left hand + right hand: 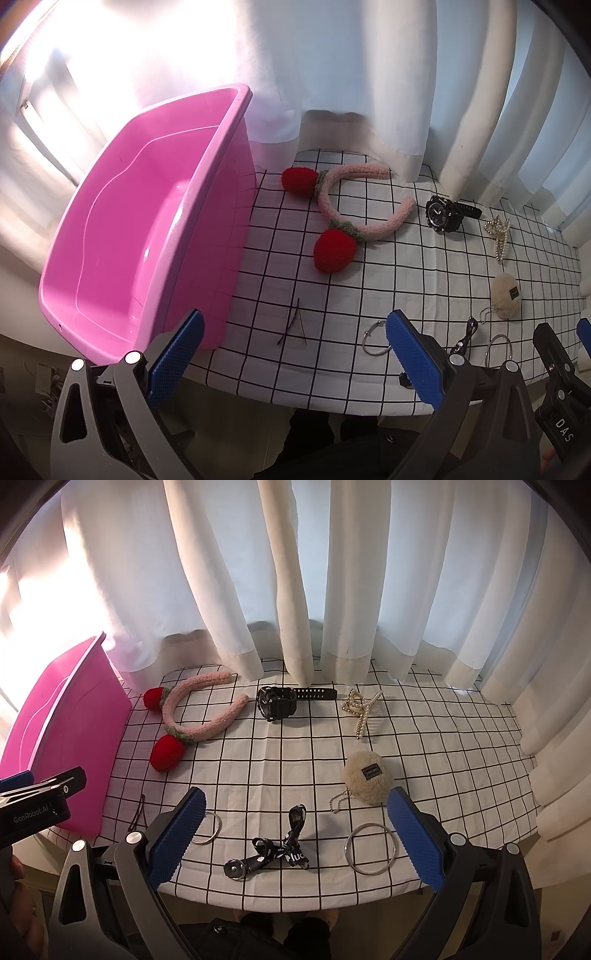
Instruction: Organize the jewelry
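Hovering over the jewelry-strewn checked cloth, both grippers' jaws apart, empty.

A glossy plastic tub, a fuzzy knitted headband, shiny metal bangles and a matt cloth are seen.

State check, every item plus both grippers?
Pink bin: upright, empty.
Headband: flat on cloth.
Watch: on its side, strap out.
Pearl clip: on cloth.
Bangles: flat.
Lanyard: crumpled.
Left gripper: open, empty.
Right gripper: open, empty.
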